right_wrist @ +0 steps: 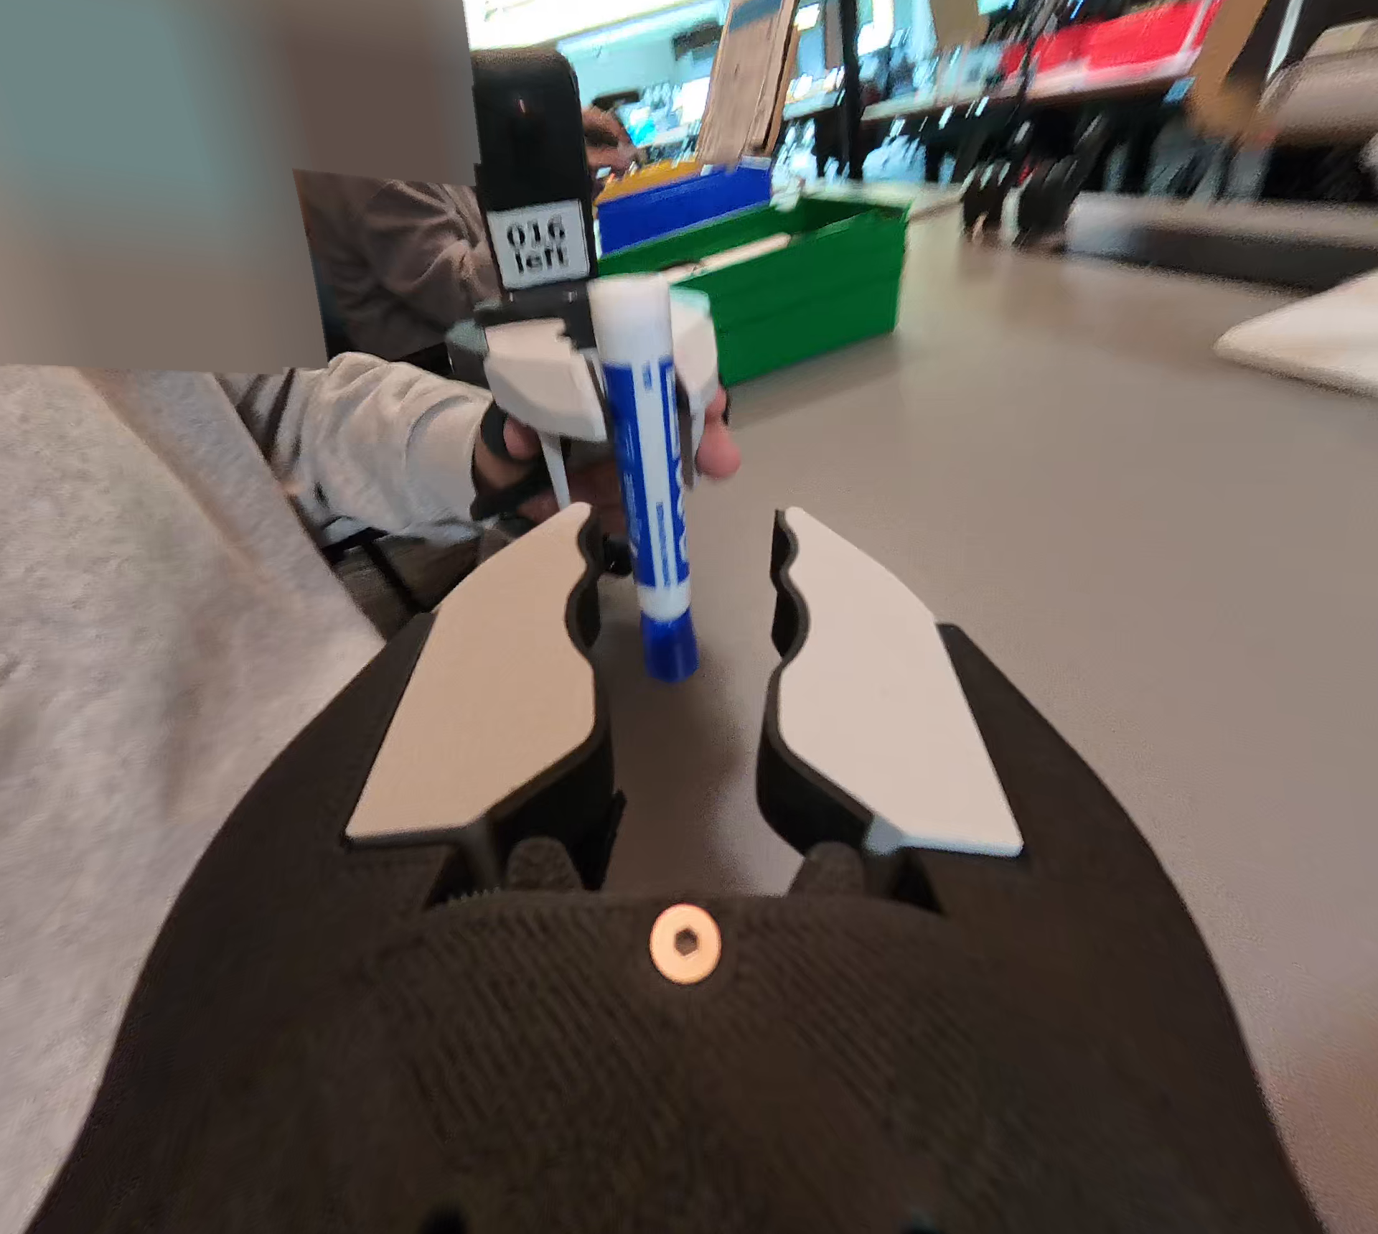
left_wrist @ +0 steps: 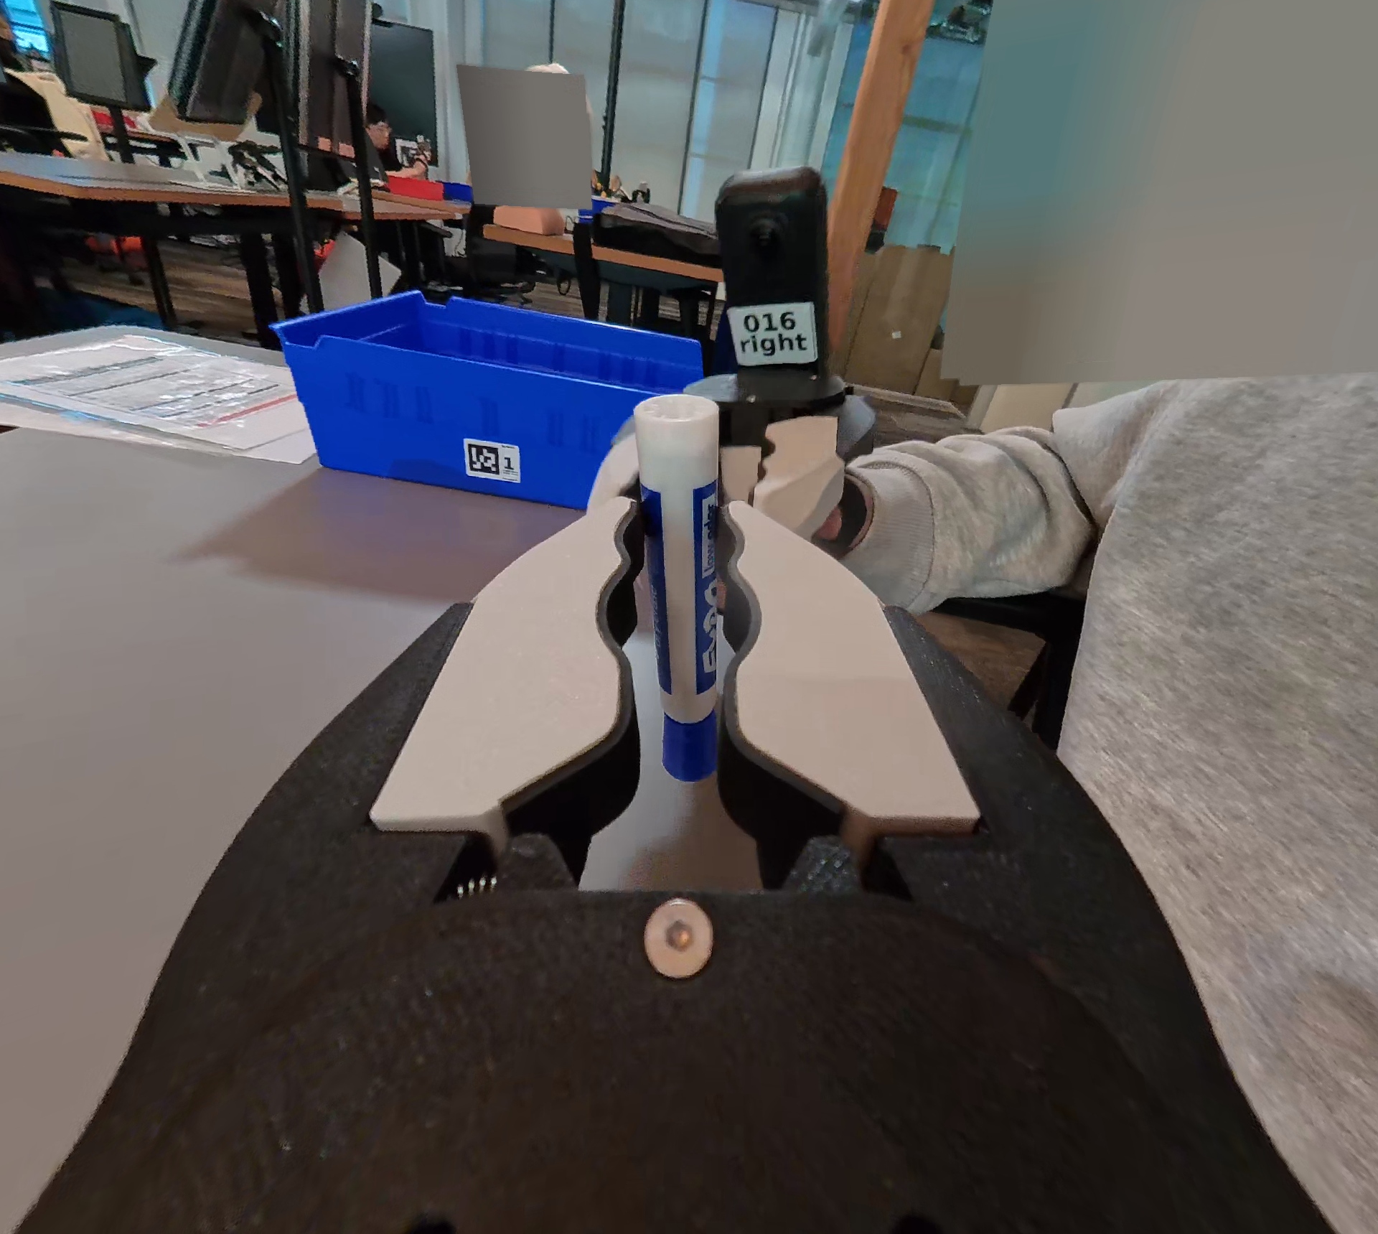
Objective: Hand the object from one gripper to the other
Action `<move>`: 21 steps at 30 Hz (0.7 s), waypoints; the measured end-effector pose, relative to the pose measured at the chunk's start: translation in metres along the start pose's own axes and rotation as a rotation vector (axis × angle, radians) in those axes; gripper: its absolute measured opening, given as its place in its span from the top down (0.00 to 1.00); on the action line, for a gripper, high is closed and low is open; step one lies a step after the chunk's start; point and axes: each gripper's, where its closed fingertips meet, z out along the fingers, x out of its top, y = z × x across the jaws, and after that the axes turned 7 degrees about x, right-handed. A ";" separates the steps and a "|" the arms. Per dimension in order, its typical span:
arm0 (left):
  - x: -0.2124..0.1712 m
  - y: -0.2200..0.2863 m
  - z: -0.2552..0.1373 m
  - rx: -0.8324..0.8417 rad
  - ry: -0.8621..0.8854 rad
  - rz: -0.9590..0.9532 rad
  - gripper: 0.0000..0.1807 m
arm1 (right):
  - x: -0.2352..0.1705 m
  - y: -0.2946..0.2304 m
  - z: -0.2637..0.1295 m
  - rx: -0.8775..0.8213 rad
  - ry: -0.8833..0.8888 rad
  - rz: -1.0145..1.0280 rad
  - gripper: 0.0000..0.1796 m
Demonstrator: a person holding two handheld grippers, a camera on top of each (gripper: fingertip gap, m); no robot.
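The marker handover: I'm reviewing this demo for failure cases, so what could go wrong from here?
1. The left gripper pinches the blue-and-white marker only at its fingertips, so a bump could likely tilt it.
2. The open right gripper has the marker nearer one finger; closing may push it sideways.
3. If dropped, it could roll on the table.

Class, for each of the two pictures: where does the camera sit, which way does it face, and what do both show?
Left wrist view: sits on the left gripper, looks along its fingers, shut on an upright blue marker, toward a blue bin; grey sleeve at right.
Right wrist view: sits on the right gripper, open, faces a green bin; sleeve at left.
Shared: marker, table, opposite gripper.
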 end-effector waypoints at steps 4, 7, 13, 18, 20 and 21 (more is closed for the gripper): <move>0.005 0.002 -0.001 -0.002 0.007 0.006 0.90 | -0.010 -0.002 0.005 0.009 -0.042 -0.010 0.80; 0.006 0.005 -0.001 -0.009 0.012 0.007 0.90 | -0.013 -0.007 0.008 0.018 -0.061 -0.049 0.83; 0.005 0.008 0.001 -0.020 0.010 -0.012 0.90 | -0.015 -0.017 0.015 0.038 -0.065 -0.079 0.89; 0.007 0.010 0.002 -0.019 0.013 -0.015 0.90 | -0.014 -0.018 0.014 0.043 -0.058 -0.087 0.90; 0.008 0.009 0.002 -0.005 0.021 -0.009 0.87 | -0.012 -0.017 0.013 0.040 -0.047 -0.087 0.90; 0.009 0.008 0.003 0.004 0.025 -0.006 0.81 | -0.010 -0.017 0.012 0.038 -0.039 -0.086 0.90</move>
